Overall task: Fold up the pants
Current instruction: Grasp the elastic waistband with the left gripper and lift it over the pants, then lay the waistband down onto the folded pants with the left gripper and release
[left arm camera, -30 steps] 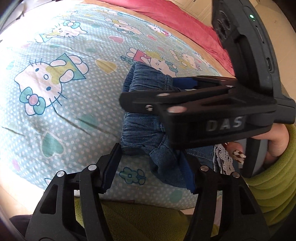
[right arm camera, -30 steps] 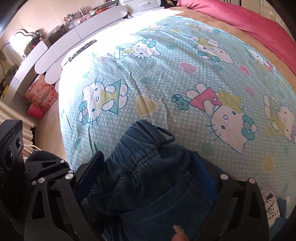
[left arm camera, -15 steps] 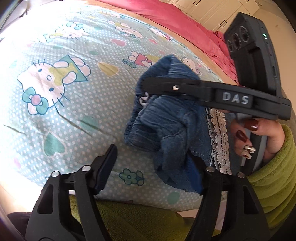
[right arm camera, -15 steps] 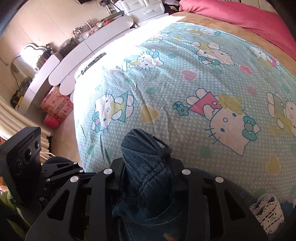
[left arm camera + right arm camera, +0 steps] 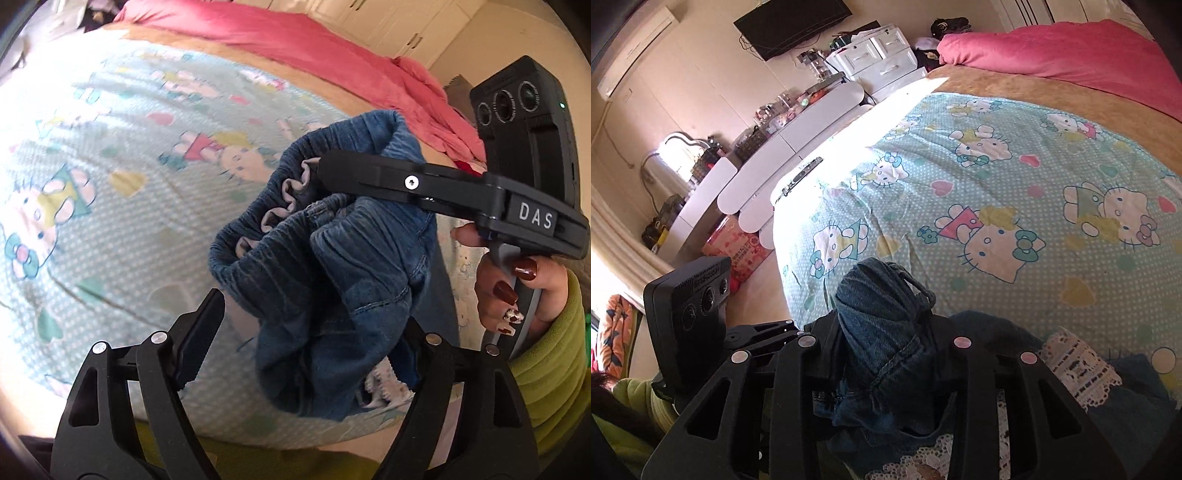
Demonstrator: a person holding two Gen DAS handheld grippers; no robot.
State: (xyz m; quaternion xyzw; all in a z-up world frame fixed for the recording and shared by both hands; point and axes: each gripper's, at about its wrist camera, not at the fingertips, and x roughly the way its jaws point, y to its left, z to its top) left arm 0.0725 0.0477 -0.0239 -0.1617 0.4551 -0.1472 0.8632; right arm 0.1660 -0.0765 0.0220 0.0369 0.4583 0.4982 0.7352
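The pants [image 5: 332,280] are gathered at the waistband between the closed fingers of the right gripper [image 5: 886,332], bunched above the bedsheet [image 5: 110,221]; the left gripper [image 5: 310,332] is spread wide, denim hanging between its fingers; pick-up is judged underway; spreading flat is called for next.

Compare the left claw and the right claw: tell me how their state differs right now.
The left claw is spread wide, while the right claw is shut on the denim pants.
The left claw grips nothing, the fabric only draping against one finger; the right claw pinches the gathered waistband and holds it off the bedsheet.
Both are black, hand-held, and hover over the same bed.
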